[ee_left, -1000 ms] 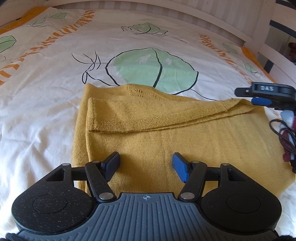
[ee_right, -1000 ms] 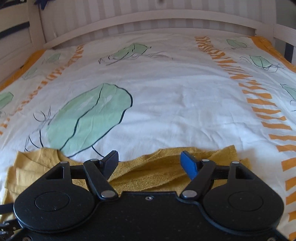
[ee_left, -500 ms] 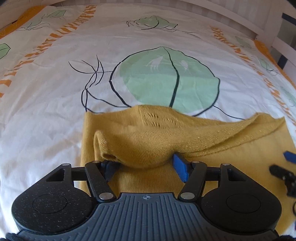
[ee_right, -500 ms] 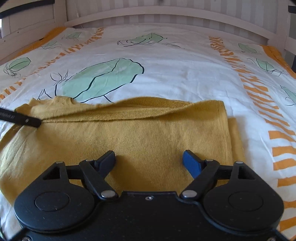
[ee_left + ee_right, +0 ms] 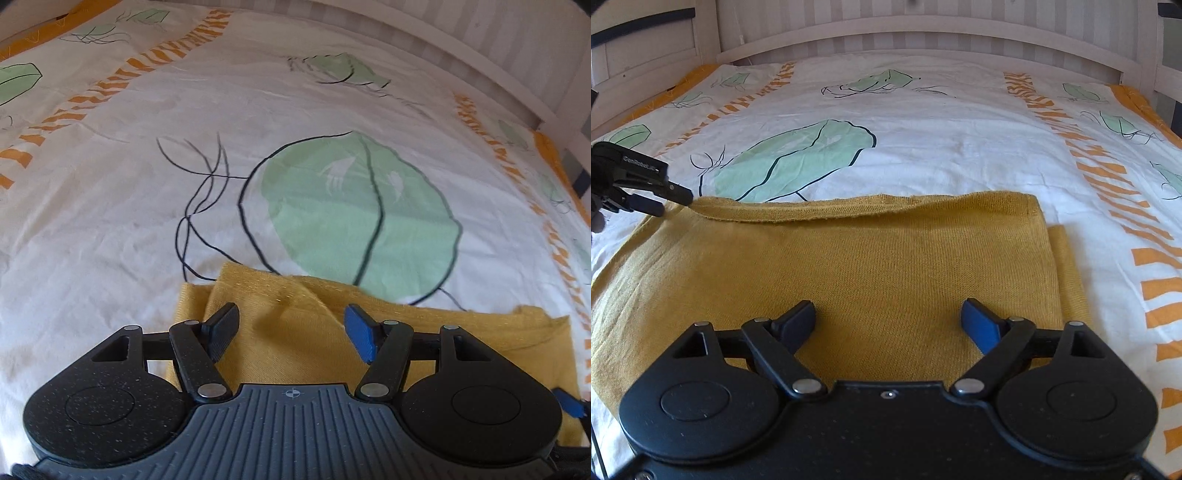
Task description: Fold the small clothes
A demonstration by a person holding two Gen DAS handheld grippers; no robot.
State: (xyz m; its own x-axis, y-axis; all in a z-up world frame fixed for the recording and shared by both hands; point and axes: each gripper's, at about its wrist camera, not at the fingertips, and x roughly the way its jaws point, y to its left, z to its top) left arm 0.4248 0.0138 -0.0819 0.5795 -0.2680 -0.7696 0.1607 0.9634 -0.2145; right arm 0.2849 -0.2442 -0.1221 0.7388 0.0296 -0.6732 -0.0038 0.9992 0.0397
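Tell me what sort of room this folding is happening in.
Most likely a bedroom: the mustard knit garment lies on a bed with a leaf-printed duvet cover, framed by a white slatted headboard.

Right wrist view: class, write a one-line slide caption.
Open right gripper above a folded mustard knit garment on a leaf-print bedsheet; left gripper at its far corner.

A mustard-yellow knitted garment (image 5: 886, 258) lies flat on the bed, folded over on itself into a rough rectangle. Its far edge shows a doubled hem, and a lower layer peeks out on the right side.
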